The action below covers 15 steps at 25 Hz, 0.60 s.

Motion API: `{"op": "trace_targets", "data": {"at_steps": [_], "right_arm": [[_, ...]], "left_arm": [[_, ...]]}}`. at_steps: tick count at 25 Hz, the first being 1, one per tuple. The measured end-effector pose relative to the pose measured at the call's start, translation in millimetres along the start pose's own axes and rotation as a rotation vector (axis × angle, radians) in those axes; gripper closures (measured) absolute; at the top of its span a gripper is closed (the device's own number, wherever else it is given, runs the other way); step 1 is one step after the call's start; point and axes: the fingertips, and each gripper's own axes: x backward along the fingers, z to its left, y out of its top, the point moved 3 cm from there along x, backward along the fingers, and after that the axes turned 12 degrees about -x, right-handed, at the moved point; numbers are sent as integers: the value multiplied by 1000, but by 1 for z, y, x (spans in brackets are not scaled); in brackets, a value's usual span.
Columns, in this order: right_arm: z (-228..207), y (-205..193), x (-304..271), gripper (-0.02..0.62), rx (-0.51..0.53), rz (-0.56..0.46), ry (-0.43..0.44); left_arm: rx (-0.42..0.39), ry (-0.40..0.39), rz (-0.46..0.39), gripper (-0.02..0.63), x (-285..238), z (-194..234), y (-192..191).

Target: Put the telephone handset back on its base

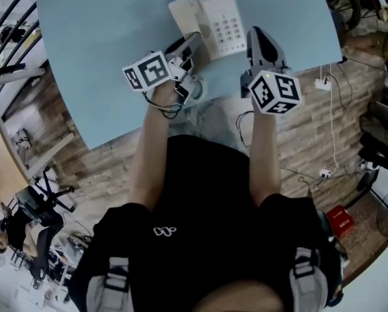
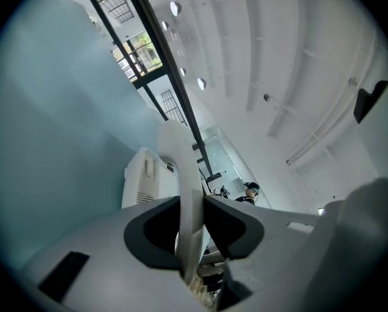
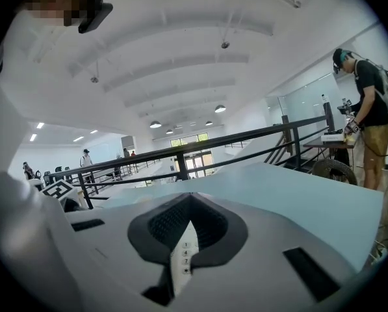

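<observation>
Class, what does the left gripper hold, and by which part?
The telephone handset, clamped in the left gripper at its narrow middle grip, one end projecting beyond the jaws.

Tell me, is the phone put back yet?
Nearly. The left gripper is clamped on the handset, which lies along the left side of the telephone base. The right gripper pinches the base at its keypad side, likely steadying it. Whether the handset sits fully in its cradle can't be told. Left to do: settle it and let go.
</observation>
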Motion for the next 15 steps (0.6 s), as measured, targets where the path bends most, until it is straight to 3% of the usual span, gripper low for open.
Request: {"op": "trace_targets", "data": {"at_steps": [5,15], "right_arm": [[-19,-2,12,601,3,14,-20],[-28,-7,14,601,-24,24,6]], "left_arm": [[36,1,28,501,-23,13,-17],[12,32,116,502,-49,31,-30]]}}
